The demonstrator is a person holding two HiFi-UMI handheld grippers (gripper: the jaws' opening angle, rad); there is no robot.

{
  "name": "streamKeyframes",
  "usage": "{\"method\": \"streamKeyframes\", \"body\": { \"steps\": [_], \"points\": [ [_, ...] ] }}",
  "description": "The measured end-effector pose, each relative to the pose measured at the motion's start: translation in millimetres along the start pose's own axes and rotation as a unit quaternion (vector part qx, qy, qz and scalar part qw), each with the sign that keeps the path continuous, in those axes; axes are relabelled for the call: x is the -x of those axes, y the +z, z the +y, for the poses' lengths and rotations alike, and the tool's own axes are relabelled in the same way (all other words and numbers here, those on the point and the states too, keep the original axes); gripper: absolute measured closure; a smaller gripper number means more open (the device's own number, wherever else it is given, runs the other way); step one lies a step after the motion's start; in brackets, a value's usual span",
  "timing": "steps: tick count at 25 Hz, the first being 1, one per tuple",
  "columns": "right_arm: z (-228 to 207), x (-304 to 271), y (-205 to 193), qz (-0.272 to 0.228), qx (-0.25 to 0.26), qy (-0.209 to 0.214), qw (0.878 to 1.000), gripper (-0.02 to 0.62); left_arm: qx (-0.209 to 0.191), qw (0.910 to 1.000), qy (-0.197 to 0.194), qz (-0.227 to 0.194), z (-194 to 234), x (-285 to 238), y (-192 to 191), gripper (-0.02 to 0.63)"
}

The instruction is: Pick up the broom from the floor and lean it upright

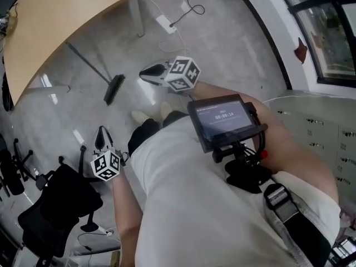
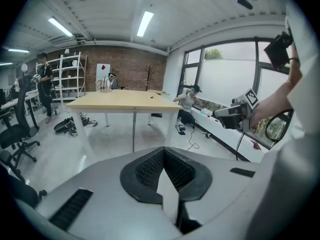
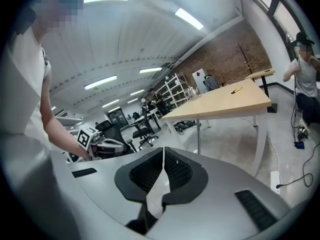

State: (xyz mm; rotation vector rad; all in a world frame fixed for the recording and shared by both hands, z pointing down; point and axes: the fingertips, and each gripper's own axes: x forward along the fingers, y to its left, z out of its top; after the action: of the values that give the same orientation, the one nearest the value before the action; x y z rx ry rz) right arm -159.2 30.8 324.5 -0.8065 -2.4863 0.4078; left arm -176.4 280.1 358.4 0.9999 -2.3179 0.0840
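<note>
The broom (image 1: pixel 113 88) stands with its black bristle head on the grey floor. Its thin handle slants up and left to the edge of the wooden table (image 1: pixel 61 21), where it seems to rest. My left gripper (image 1: pixel 102 136) is held near my left knee, well short of the broom, and its jaws are shut with nothing in them (image 2: pixel 163 151). My right gripper (image 1: pixel 149 71) hovers to the right of the broom head, apart from it, also shut and empty (image 3: pixel 163 151). Neither gripper view shows the broom.
A black office chair (image 1: pixel 55 204) stands at the lower left. A white power strip (image 1: pixel 167 24) with a cable lies on the floor beyond the table. A white cabinet (image 1: pixel 317 127) and a window wall are on the right. A seated person (image 2: pixel 187 100) is by the window.
</note>
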Motion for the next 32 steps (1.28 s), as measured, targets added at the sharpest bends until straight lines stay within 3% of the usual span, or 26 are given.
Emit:
{"method": "streamKeyframes", "body": {
  "steps": [8, 16, 21, 26, 32],
  "points": [
    [41, -14, 32, -0.018, 0.036, 0.037, 0.998, 0.573, 0.007, 0.9990, -0.033, -0.028, -16, 9, 25, 0.598],
    [81, -12, 30, -0.025, 0.050, 0.039, 0.998, 0.574, -0.028, 0.9957, -0.085, -0.023, -43, 23, 39, 0.598],
    [79, -10, 26, -0.027, 0.057, 0.029, 0.998, 0.574, -0.025, 0.9956, -0.083, -0.034, -38, 20, 42, 0.598],
    [79, -27, 35, -0.029, 0.059, 0.042, 0.997, 0.574, -0.015, 0.9978, -0.048, -0.043, -8, 22, 50, 0.598],
    [79, -18, 33, -0.016, 0.068, 0.052, 0.996, 0.574, -0.010, 0.9976, -0.048, -0.049, -25, 21, 49, 0.598]
  ]
}}
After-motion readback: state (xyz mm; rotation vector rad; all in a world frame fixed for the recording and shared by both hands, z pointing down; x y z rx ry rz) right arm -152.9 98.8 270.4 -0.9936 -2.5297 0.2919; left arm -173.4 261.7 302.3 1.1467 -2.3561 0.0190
